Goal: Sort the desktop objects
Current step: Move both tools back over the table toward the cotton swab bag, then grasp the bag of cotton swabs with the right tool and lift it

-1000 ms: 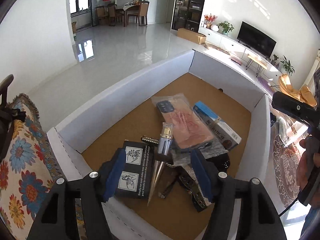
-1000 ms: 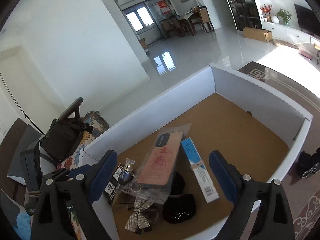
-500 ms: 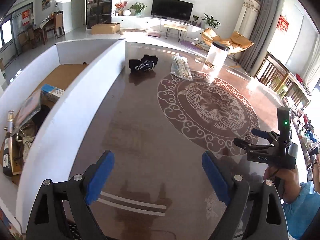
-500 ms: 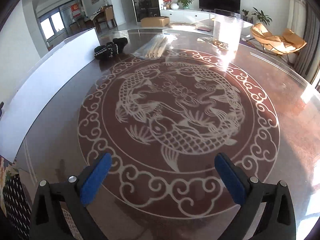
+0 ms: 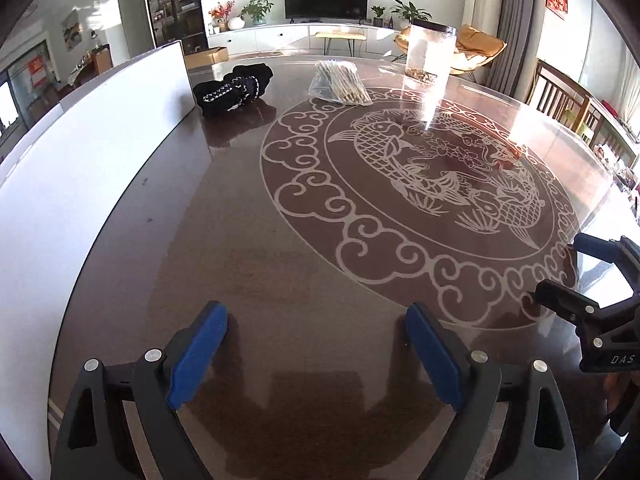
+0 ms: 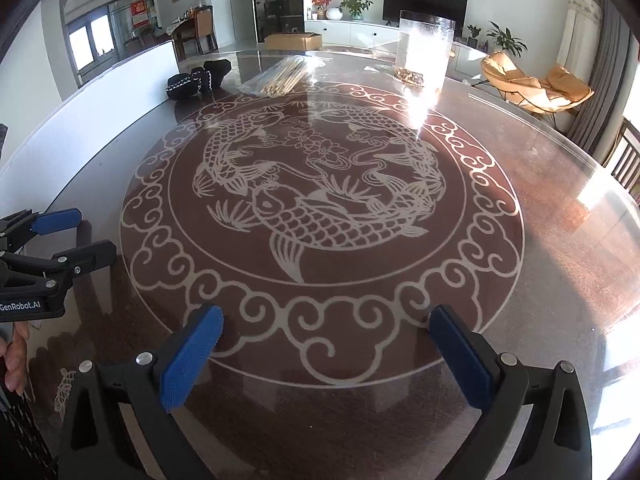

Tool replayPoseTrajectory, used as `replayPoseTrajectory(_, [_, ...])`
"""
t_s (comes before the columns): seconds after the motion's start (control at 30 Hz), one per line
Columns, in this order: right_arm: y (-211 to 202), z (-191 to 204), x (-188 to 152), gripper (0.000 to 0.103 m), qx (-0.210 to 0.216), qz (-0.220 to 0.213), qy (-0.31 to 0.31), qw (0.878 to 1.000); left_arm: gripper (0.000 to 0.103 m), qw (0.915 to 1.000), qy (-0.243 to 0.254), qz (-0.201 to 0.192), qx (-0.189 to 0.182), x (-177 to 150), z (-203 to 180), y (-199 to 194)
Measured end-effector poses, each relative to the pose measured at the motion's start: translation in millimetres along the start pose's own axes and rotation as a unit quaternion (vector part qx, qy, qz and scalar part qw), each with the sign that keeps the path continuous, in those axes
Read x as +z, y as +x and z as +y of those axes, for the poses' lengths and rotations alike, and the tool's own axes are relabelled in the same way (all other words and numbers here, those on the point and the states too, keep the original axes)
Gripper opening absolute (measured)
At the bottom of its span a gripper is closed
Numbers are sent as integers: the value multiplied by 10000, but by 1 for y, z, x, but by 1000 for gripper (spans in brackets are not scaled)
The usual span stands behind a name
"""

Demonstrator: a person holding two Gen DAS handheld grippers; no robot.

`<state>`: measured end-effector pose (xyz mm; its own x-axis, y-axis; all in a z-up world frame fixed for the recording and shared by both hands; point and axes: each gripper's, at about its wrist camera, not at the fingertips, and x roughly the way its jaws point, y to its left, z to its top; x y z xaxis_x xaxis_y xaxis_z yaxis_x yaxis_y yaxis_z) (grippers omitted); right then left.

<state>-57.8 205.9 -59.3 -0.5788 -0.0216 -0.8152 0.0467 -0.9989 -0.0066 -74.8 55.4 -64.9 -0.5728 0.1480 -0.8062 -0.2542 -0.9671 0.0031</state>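
A black knitted bundle [image 5: 234, 90] lies at the far side of the round table, next to the white box wall [image 5: 80, 152]; it also shows in the right wrist view [image 6: 198, 80]. A clear bag of sticks [image 5: 340, 86] [image 6: 280, 76] lies to its right. A tall clear jar [image 5: 430, 54] [image 6: 424, 50] stands farther right. My left gripper [image 5: 316, 354] is open and empty over the near table. My right gripper [image 6: 326, 354] is open and empty over the table's near edge. Each gripper shows at the side of the other's view, the right [image 5: 576, 276] and the left [image 6: 76, 236].
The table [image 6: 540, 240] is dark brown glass with a white fish pattern in the middle. The white box stands along its left side; its inside is hidden. Chairs [image 5: 568, 100] stand beyond the right rim.
Both grippers swung away from the open box of objects to the table. The left gripper, shut on a silver pen-like object a second ago, is now open and empty.
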Motion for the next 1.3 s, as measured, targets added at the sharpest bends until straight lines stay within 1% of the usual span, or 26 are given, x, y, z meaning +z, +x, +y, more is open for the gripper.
replayPoseTrajectory(0.07, [0, 0, 0, 103, 2, -1, 1, 10000, 92, 10000, -33, -15, 7, -2, 0, 0])
replayPoseTrajectory(0.1, [0, 0, 0, 103, 2, 0, 1, 10000, 93, 10000, -59, -25, -27, -1, 1, 1])
replayPoseTrajectory(0.13, [0, 0, 0, 103, 3, -1, 2, 10000, 101, 10000, -95, 4, -26, 0, 1, 4])
replayPoseTrajectory(0.17, [0, 0, 0, 103, 2, -2, 2, 10000, 103, 9999, -140, 81, 43, 1, 2, 6])
replayPoseTrajectory(0.2, [0, 0, 0, 103, 2, -1, 1, 10000, 103, 9998, -153, 108, 113, 1, 2, 7])
replayPoseTrajectory(0.53, [0, 0, 0, 103, -2, -3, -1, 10000, 103, 9992, -298, 118, 235, -3, 9, 4])
replayPoseTrajectory(0.63, [1, 2, 0, 103, 3, -5, 5, 10000, 103, 9978, -522, 109, 394, -7, 21, 0])
replayPoseTrajectory(0.67, [1, 1, 2, 103, 47, -19, 10, 10000, 103, 9972, -643, 91, 369, -7, 26, 0])
replayPoseTrajectory(0.7, [2, 1, 5, 103, 180, -55, 14, 9998, 103, 9967, -737, 62, 342, -7, 30, -1])
replayPoseTrajectory(0.73, [6, 1, 13, 103, 383, -74, 27, 9992, 103, 9962, -794, 47, 351, -7, 33, -1])
replayPoseTrajectory(0.8, [20, -2, 40, 103, 719, -8, 135, 9973, 103, 9955, -831, 68, 445, -7, 34, 0])
replayPoseTrajectory(0.9, [46, -5, 100, 103, 965, -207, 297, 9947, 103, 9937, -872, 77, 703, -6, 38, 0])
replayPoseTrajectory(0.97, [70, 0, 145, 103, 996, -254, 280, 9943, 103, 9913, -953, 44, 911, -5, 44, -1])
replayPoseTrajectory(1.0, [84, 4, 166, 103, 1034, -222, 280, 9940, 103, 9904, -1031, 48, 924, -4, 48, 0])
replayPoseTrajectory(1.07, [111, 14, 205, 103, 1003, -146, 361, 9942, 103, 9894, -1248, 93, 741, -4, 58, 2])
replayPoseTrajectory(1.1, [123, 19, 222, 103, 951, -140, 426, 9945, 103, 9890, -1284, 31, 731, -3, 60, 1])
replayPoseTrajectory(1.17, [144, 29, 247, 103, 881, -133, 580, 9943, 103, 9887, -1325, 35, 702, -3, 63, 1])
replayPoseTrajectory(1.23, [166, 39, 263, 103, 785, 27, 688, 9945, 103, 9889, -1285, 63, 749, -3, 62, 2])
replayPoseTrajectory(1.3, [182, 52, 272, 102, 643, 118, 546, 9964, 103, 9896, -1213, 96, 772, -3, 59, 3])
